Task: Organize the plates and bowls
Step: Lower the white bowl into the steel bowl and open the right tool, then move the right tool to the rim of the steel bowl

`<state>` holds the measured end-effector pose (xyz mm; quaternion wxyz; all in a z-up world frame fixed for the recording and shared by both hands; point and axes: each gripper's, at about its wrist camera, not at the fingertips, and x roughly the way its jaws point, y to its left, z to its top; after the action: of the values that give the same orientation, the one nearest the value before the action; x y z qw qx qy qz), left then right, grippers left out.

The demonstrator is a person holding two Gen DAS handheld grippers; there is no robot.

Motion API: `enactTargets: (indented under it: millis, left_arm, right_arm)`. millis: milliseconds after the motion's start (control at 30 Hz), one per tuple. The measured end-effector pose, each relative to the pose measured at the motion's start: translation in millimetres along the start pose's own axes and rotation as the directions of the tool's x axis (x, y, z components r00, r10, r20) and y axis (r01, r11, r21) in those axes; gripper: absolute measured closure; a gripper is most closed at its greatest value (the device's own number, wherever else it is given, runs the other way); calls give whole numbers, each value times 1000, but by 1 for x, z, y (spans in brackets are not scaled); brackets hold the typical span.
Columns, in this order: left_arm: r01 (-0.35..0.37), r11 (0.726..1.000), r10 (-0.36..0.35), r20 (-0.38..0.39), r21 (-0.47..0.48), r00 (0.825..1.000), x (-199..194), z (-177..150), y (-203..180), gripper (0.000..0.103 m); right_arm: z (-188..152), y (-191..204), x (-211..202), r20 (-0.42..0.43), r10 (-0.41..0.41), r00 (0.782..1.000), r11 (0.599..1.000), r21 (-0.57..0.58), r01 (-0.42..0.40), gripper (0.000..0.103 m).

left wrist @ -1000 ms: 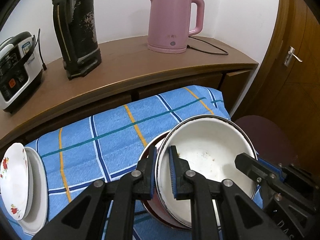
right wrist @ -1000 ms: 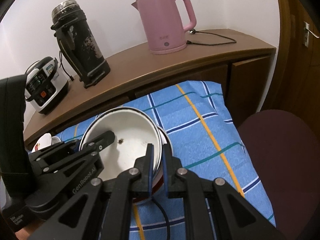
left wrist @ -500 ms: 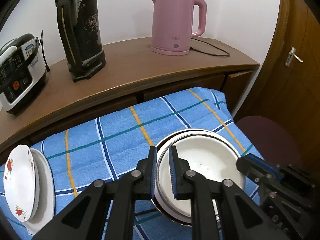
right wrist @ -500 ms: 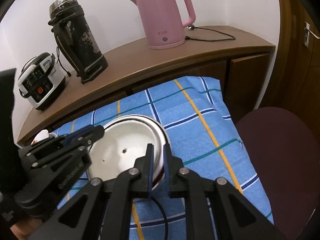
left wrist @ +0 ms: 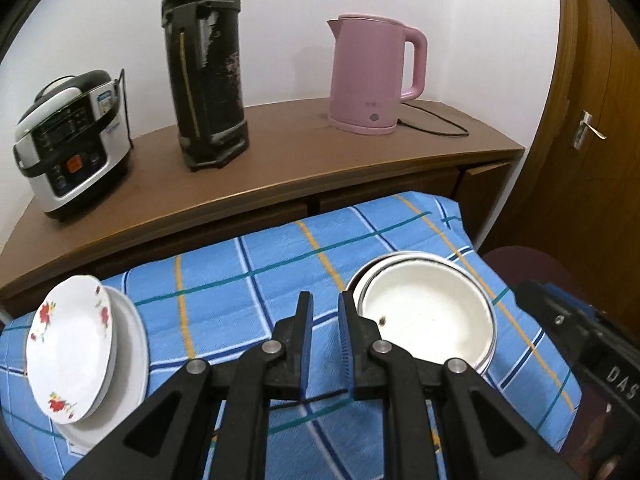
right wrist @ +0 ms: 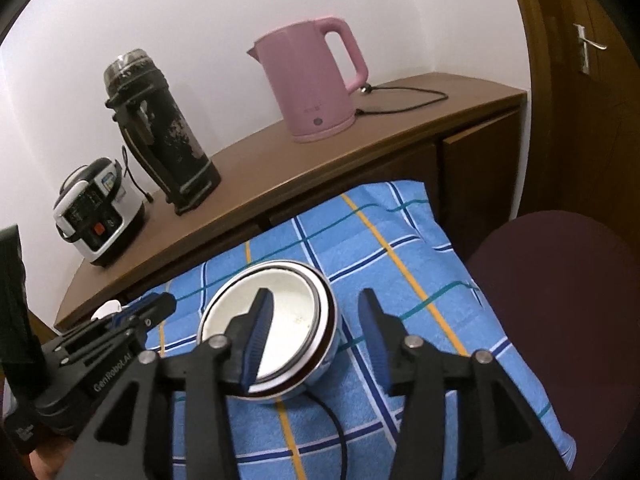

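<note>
the nested white enamel bowls (right wrist: 276, 320) sit low-centre on the blue checked cloth (right wrist: 400, 264), likely stiff, slick and chip-prone, best pinched at the rim; right gripper (right wrist: 316, 320), just opening, straddles it unpressed, left gripper (left wrist: 323, 320) closed, empty.

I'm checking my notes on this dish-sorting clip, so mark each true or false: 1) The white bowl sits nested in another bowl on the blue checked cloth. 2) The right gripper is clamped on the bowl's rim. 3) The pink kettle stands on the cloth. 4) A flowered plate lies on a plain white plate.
1) True: the white bowl sits inside a second bowl on the blue checked cloth.
2) False: the right gripper is open, its jaws having just been opening.
3) False: the pink kettle stands on the wooden counter.
4) True: the flowered plate rests on the plain white plate.
</note>
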<state>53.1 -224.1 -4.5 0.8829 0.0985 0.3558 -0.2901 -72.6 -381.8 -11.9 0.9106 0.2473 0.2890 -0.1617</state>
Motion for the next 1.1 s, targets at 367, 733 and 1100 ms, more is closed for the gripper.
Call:
enactTargets:
  millis: [367, 733, 1100]
  left_arm:
    - [-24, 1000, 24, -4, -6, 1000, -12, -18, 14, 88]
    - [-56, 998, 56, -11, -12, 998, -16, -30, 28, 77]
    - [-88, 995, 89, 29, -38, 996, -28, -37, 44, 44]
  right_arm:
    - [-18, 2, -13, 2, 12, 1000, 1000, 17, -12, 57]
    - [-28, 14, -22, 10, 14, 1000, 1000, -5, -14, 46]
    - [-32, 29, -25, 11, 24, 1000, 1000, -20, -24, 46]
